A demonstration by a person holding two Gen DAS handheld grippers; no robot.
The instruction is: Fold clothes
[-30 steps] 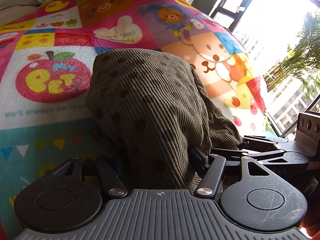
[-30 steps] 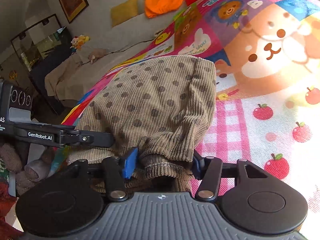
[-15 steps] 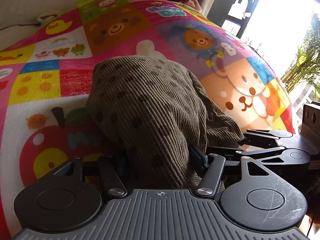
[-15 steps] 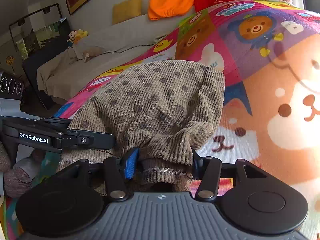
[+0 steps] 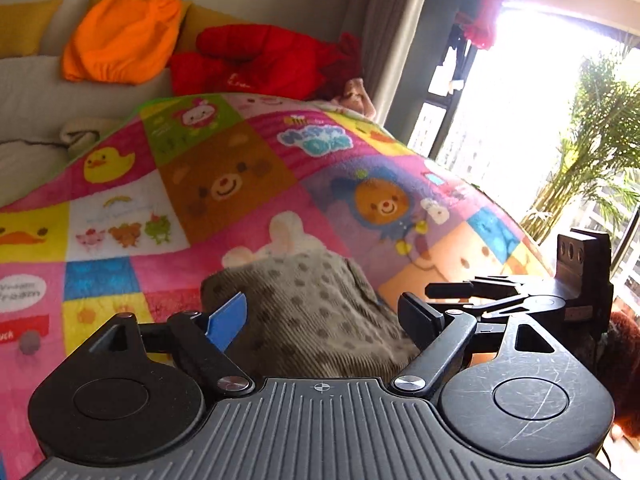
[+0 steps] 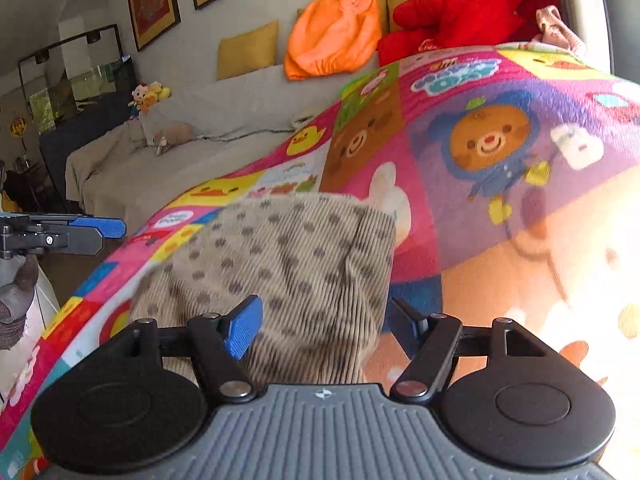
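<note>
Brown corduroy with dark dots, the garment (image 6: 296, 276) lies in a folded bundle on the bright cartoon-patterned blanket (image 6: 500, 200), near its front edge and just ahead of both tools. It appears doubled over on itself, with a rounded fold at the far end and a looser edge toward the cameras.

The left gripper (image 5: 324, 320) has its jaws spread wide, one blue pad on one side and a black finger on the other, with the cloth showing in the gap but not pinched. The right gripper (image 6: 324, 324) is likewise released, fingers parted on either side of the bundle's near end. Each tool shows in the other's view, held level and side by side, which suits a two-handed fold along one edge.

The open jaws suggest the fold has been laid down and let go, so the cloth rests by its own weight. The bundle looks lumpy, not flat, so smoothing or another fold probably remains.

On the couch (image 6: 224, 104) behind rest an orange cushion (image 6: 336, 32) and a red garment (image 6: 460, 8).
</note>
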